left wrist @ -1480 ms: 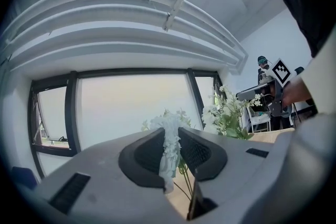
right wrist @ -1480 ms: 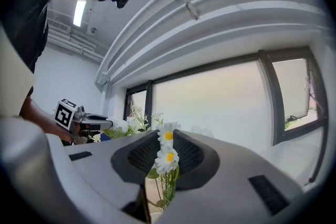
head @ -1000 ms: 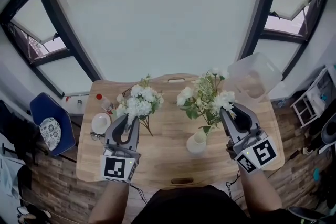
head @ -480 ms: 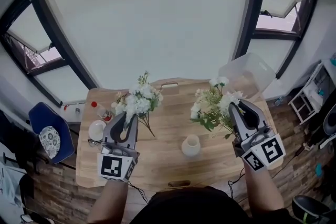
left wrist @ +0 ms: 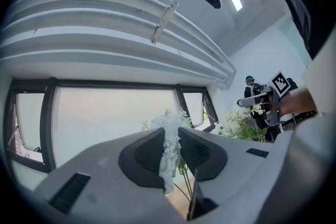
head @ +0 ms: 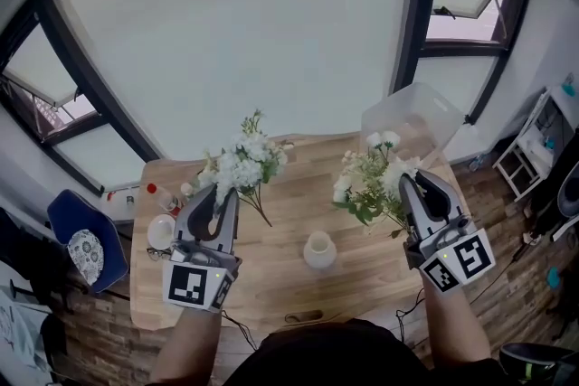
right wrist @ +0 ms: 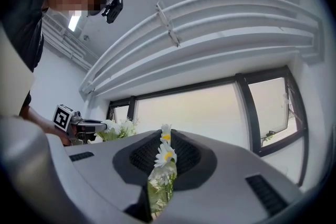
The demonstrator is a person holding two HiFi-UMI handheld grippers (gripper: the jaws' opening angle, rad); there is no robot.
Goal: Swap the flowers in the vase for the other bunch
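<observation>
Vase (head: 318, 249) stands on the wooden table (head: 271, 271) before wide dark-framed windows (head: 226, 41).

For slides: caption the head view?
Left gripper holds white bunch; right gripper, fingers just closing further, holds daisy bunch; vase empty.

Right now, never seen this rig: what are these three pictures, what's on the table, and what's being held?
There is no robot here: a person works with a two-jaw tool in each hand. The head view comes from a camera on the person's head, looking down at the wooden table. The other two views come from cameras that ride on the tools and look along their jaws.

The left hand-held gripper is clamped on a white bunch. The right hand-held gripper has the daisy bunch between its jaws, which have just been closing on it.

On the table stand a white vase with no flowers in it, a small white dish and a red-capped bottle. A clear tub is at the far right corner.
</observation>
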